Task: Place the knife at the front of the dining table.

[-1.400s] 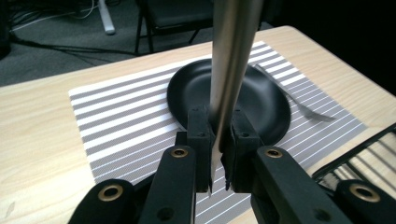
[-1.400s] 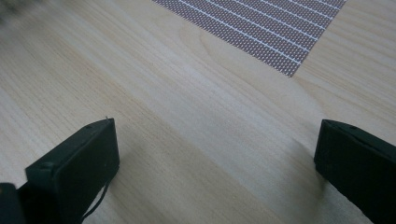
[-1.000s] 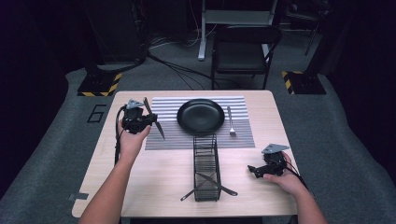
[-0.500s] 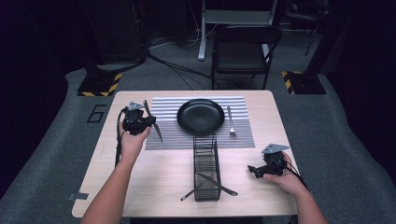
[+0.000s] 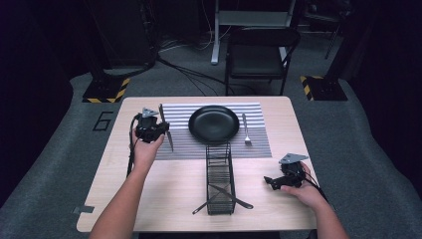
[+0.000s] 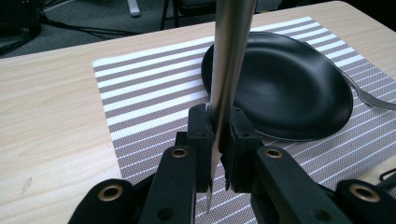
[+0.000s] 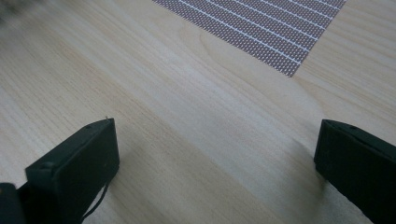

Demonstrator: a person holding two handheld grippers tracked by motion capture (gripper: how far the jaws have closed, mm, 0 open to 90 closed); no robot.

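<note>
Gripping knife (image 6: 229, 70), left tongs (image 6: 218, 140), striped placemat (image 6: 140, 93)

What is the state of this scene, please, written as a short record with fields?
held item: silver metal table knife, clamped in the left gripper, over the placemat's left part
placemat: grey and white striped placemat
plate: round black plate on the placemat
fork: silver metal fork, right of the plate
rack: black wire caddy, cutlery inside
right gripper: open, over bare wooden table

Dim room, grey carpet (image 5: 363, 134), black folding chair (image 5: 259, 55) behind the wooden table (image 5: 174, 189), hazard-striped bases (image 5: 102, 92).
</note>
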